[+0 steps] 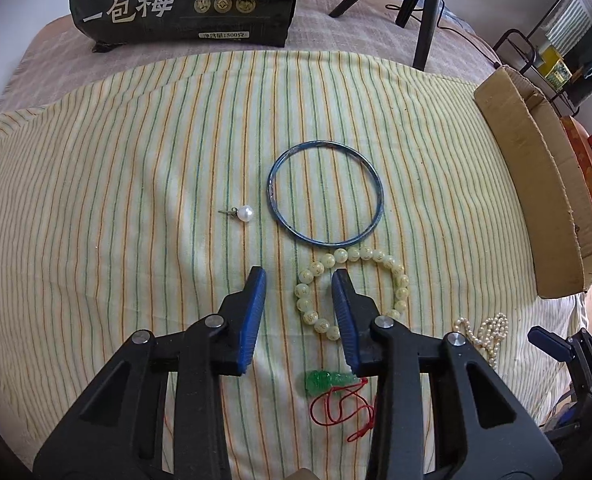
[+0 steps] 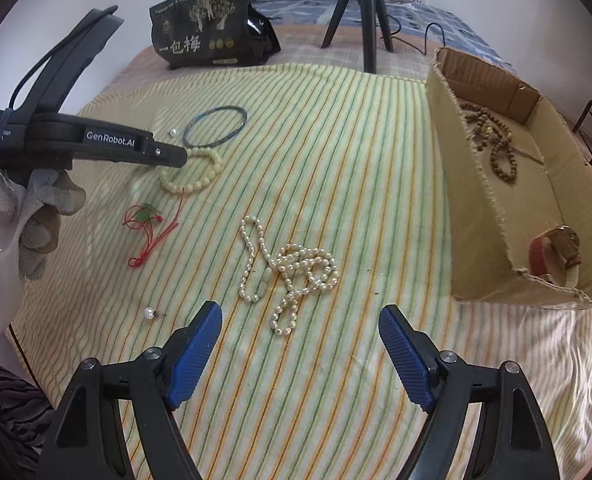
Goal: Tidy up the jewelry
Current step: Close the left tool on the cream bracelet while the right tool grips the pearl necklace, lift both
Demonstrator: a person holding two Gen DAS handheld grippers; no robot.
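While the left gripper (image 1: 299, 276) is hovering over the striped yellow-green cloth (image 1: 115, 200) with its blue-padded jaws partly apart and nothing clamped between them, the string of pale cream beads forming a bracelet (image 1: 352, 256) is lying just beneath, one side of the loop showing in the gap between the fingers and the right finger crossing over the loop. Just beyond the bracelet, the thin blue round bangle (image 1: 326, 193) is lying flat and touching the beads at its near edge, and a single white pearl stud earring (image 1: 244, 213) is sitting to the left of it, well apart. Near the left gripper's base, a green carved pendant on a red cord (image 1: 324, 384) is lying partly hidden behind the right finger. The right gripper (image 2: 300, 314) is hanging with its jaws spread wide and empty, above the near end of a long tangled white pearl necklace (image 2: 291, 268); a second pearl stud (image 2: 149, 313) is lying to its left. On the right, a shallow brown cardboard box (image 2: 476, 184) is holding a brown wooden bead strand (image 2: 492, 136) and a red-strapped wristwatch (image 2: 552, 252). A gloved hand (image 2: 35, 216) is gripping the left tool. At the far edge a black printed bag (image 2: 203, 28) and a black tripod (image 2: 360, 16) are standing.
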